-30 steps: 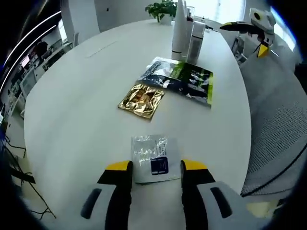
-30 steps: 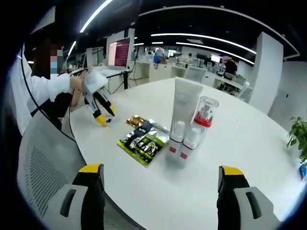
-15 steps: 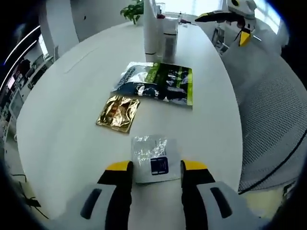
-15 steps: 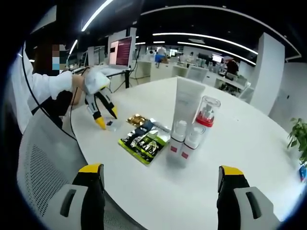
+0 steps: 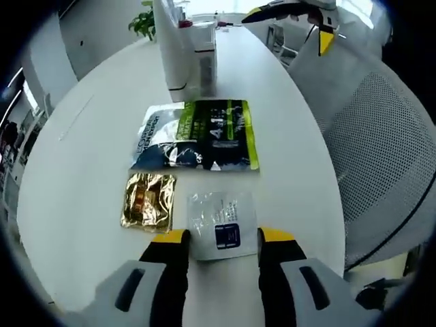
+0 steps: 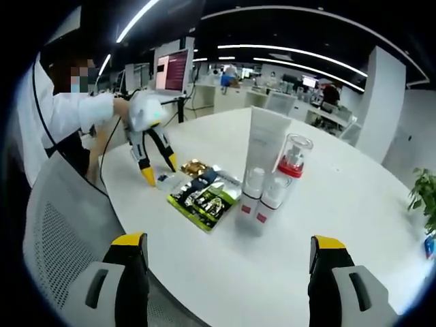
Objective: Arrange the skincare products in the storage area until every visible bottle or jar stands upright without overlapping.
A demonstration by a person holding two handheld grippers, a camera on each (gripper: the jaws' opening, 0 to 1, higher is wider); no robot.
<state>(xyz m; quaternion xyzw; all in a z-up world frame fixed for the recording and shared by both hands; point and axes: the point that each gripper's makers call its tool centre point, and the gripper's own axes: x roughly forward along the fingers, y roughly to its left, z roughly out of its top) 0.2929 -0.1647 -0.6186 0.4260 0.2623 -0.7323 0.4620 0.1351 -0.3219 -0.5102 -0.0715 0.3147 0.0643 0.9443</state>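
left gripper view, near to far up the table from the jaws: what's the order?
left gripper → clear sachet → gold packet → green and black pouch → upright white tube with the small bottles → potted plant

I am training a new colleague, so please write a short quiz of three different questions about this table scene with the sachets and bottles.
1. True or false: the gold sachet lies on top of the green and black packet.
2. Multiple choice: the left tool has its jaws on either side of which item? A) the tall white tube B) the small clear sachet C) the potted plant
3. Fill in: in the right gripper view, the bottle with the clear cap has a ____ collar.

Key
1. False; they lie apart on the white table.
2. B, the small clear sachet.
3. Red.
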